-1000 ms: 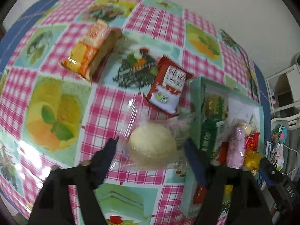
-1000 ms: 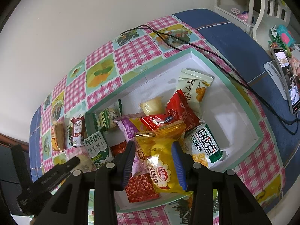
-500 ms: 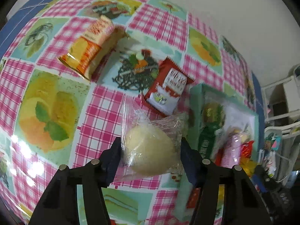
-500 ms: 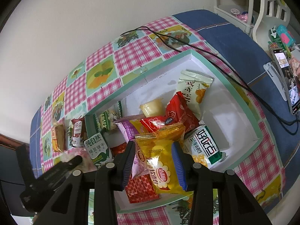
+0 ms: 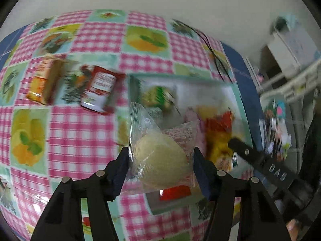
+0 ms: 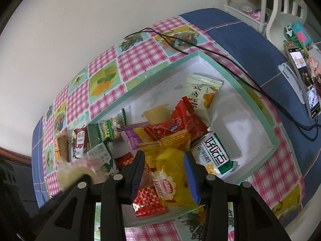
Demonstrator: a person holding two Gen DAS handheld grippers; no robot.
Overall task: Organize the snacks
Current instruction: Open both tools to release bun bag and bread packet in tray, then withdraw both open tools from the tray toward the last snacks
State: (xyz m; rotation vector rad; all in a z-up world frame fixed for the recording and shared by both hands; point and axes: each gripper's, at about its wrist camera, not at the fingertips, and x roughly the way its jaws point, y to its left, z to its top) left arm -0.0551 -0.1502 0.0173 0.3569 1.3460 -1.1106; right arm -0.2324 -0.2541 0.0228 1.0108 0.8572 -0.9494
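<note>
We hold round cake [image 5: 160, 160] in clear wrapper in left gripper [image 5: 160, 166], jaws clamped on it; cake up in air, over near corner of box [image 6: 258, 110]; box just ahead, so short move forward drops it in; right gripper [image 6: 164, 178] over box too, jaws clamped on yellow bag [image 6: 168, 172]; two packs left on desk [image 5: 80, 132]: one orange pack [image 5: 43, 82], one red pack [image 5: 99, 89]; left one nearer them.
</note>
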